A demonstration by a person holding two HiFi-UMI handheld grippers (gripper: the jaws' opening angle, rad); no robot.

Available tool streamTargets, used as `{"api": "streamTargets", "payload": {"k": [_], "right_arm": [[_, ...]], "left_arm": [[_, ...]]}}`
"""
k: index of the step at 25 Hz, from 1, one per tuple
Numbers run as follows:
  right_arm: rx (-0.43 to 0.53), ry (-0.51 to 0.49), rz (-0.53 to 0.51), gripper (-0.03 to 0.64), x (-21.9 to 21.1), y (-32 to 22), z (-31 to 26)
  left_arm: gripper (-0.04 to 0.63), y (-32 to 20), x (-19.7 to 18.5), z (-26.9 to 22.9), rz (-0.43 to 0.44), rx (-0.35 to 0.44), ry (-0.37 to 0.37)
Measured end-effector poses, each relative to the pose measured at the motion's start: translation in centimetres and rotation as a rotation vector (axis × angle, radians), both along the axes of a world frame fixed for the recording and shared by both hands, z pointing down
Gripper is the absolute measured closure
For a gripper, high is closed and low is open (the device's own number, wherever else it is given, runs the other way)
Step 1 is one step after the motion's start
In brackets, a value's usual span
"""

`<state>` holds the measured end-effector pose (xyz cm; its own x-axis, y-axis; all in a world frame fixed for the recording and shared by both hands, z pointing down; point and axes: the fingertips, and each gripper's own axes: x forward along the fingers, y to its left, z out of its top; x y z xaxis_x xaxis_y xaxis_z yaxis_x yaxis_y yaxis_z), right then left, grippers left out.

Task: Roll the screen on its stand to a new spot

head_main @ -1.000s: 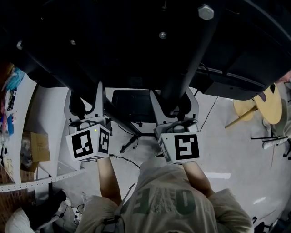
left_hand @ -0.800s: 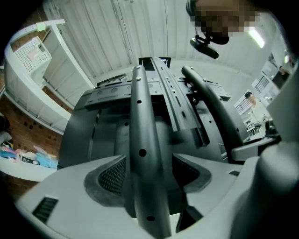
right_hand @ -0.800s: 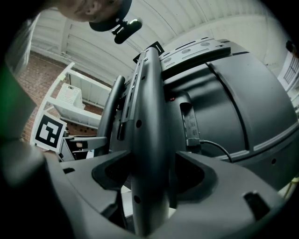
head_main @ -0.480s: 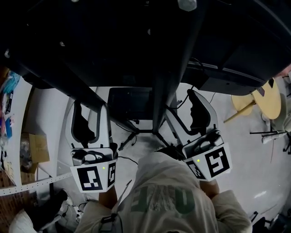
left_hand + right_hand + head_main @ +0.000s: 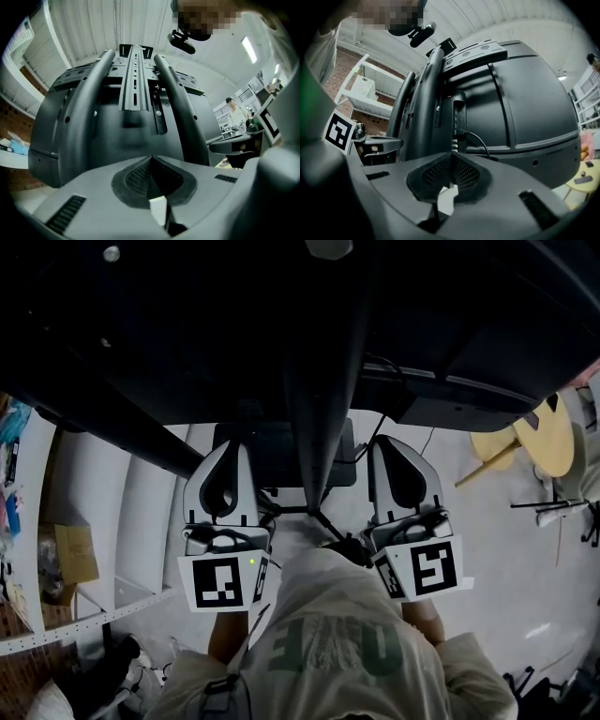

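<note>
The screen (image 5: pixel 525 103) sits on its stand (image 5: pixel 314 427) on the floor (image 5: pixel 497 549), its back facing the person (image 5: pixel 337 652). The left tool (image 5: pixel 151 161) and right tool (image 5: pixel 451 157) have just closed together on nothing. This looks like a gap between holds. Next they must reopen onto the stand's tubes (image 5: pixel 180 98), or push while shut. The wheels are hidden, and the head view is dark.

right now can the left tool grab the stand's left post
Probably not yet: the left tool has just closed on nothing, short of the left post. Nothing blocks the way; it must reopen first.
</note>
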<state>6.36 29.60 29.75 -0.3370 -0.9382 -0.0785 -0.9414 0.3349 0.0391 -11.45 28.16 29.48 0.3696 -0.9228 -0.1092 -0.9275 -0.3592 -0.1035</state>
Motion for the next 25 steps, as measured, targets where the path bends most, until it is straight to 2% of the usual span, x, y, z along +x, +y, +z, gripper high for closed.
{"api": "streamTargets", "payload": {"k": [6,19,25], "right_arm": [[0.003,0.064,0.004,0.597,-0.2,-0.6,0.4],[-0.033,0.051,-0.019,0.597,-0.3,-0.8,1.6],[-0.015,0.055,-0.011,0.597,1.0,-0.9,1.5]], "left_arm": [[0.581,-0.6,1.4,0.3,0.026,-0.015,-0.007],[0.581,-0.6,2.0,0.6,0.036,-0.027,-0.004],[0.581,-0.1,3.2,1.0,0.047,-0.033,-0.011]]}}
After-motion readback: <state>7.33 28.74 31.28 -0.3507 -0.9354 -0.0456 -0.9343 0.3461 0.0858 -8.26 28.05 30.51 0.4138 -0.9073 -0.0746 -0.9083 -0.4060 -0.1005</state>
